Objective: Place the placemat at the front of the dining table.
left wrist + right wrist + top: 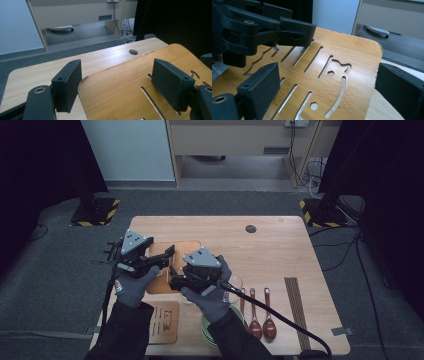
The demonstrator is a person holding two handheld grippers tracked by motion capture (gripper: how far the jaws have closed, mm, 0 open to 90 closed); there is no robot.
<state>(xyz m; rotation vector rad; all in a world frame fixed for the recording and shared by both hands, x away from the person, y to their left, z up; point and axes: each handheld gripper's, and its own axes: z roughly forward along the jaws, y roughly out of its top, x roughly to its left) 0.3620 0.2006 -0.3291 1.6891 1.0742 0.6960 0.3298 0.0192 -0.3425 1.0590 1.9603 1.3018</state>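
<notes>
Near the lower middle of the high view, the right gripper [174, 279] sits with jaws spread on either side of a flat honey-coloured bamboo board with cut-out slots [342, 62]; neither pad touches it. Just above and left of it in that view, the left gripper [167, 254] is likewise spread, with the board's rounded corner [130, 82] lying between its pads, not pinched. The board rests left of centre on the pale wooden table [280, 245].

Judgement: the step in hand is taking hold of the board. To do it well, close one gripper squarely on solid edge, clear of the slots, before lifting.

At lower right lie three dark wooden spoons [256, 315] and brown chopsticks [295, 305]. Beyond the table lie grey carpet [225, 202] and pale cabinets [240, 140].
</notes>
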